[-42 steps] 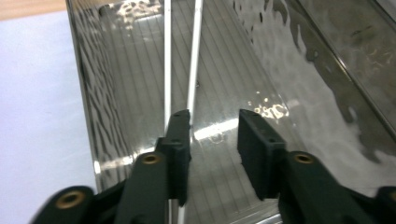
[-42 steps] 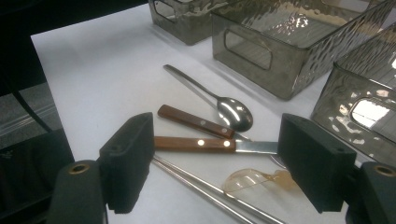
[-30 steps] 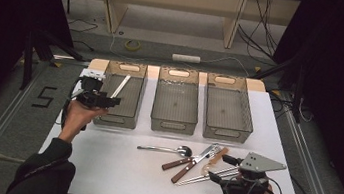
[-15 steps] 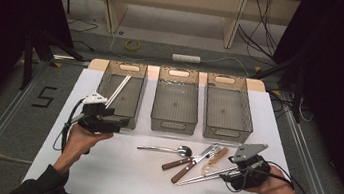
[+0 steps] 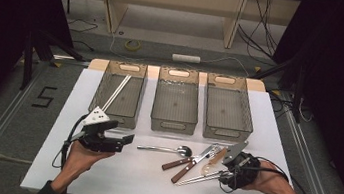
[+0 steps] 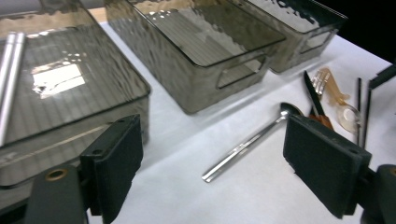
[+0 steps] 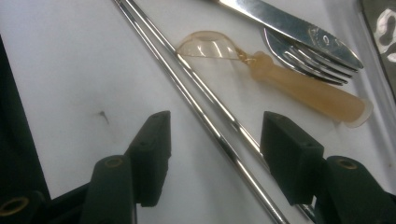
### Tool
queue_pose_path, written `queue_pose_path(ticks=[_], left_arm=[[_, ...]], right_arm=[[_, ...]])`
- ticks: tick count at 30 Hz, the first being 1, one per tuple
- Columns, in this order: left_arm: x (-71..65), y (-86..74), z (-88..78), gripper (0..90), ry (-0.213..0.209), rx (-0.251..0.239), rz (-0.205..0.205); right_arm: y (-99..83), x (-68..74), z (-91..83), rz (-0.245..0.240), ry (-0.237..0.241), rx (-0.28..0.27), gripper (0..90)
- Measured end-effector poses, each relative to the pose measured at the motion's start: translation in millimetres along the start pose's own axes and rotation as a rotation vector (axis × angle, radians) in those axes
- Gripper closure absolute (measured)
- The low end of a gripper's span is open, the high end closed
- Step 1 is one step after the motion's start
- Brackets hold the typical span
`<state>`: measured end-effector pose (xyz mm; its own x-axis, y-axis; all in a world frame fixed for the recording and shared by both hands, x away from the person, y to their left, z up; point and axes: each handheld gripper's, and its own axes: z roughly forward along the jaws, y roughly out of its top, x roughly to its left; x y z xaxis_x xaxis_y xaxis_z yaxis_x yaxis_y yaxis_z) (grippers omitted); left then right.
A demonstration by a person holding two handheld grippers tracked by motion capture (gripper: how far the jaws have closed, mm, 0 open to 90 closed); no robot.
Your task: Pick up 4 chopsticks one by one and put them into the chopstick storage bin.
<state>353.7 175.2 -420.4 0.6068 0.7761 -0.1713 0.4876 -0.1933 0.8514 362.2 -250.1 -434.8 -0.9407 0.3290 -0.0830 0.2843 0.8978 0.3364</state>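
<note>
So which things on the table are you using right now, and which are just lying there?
In use:
- right gripper, jaws closing around the chopsticks
- metal chopsticks between its jaws
- left gripper, open, holding nothing
- left bin, chopsticks already inside

Just lying there:
- spoon
- knife
- fork
- amber scoop
- middle bin
- right bin

Our two grippers low over the table

Our left gripper has just been opening, nothing between its jaws; our right gripper has just been closing, jaws still apart.
</note>
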Motion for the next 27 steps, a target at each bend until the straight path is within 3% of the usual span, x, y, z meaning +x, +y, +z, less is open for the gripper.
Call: queue_pose_path(ticks=[8, 10, 14, 18, 19, 27], left_arm=[[-6.5, -6.6, -4.0, 18.3, -0.016, -0.013, 0.003], [-7.4, -7.8, -5.5, 18.2, -0.017, -0.019, 0.000], [-10.4, -9.5, -7.7, 17.9, -0.013, -0.029, 0.015], [-12.6, -11.1, -7.4, 17.5, -0.018, -0.028, 0.017], [-13.3, -11.4, -7.7, 17.5, -0.017, -0.032, 0.018], [-16.3, -13.0, -10.4, 17.5, -0.015, -0.034, 0.035]], right_arm=[[-1.1, -2.6, 4.9, -0.007, 0.014, 0.039, 48.0], [-2.0, -4.6, 7.5, -0.042, 0.011, 0.035, 48.5], [-1.0, -3.6, 7.5, -0.011, 0.017, 0.066, 49.8], [-1.4, -4.3, 8.1, -0.016, 0.017, 0.073, 50.6], [-2.4, -6.0, 9.0, -0.042, 0.004, 0.062, 50.6], [-2.1, -6.6, 5.3, -0.040, 0.000, 0.079, 50.7]])
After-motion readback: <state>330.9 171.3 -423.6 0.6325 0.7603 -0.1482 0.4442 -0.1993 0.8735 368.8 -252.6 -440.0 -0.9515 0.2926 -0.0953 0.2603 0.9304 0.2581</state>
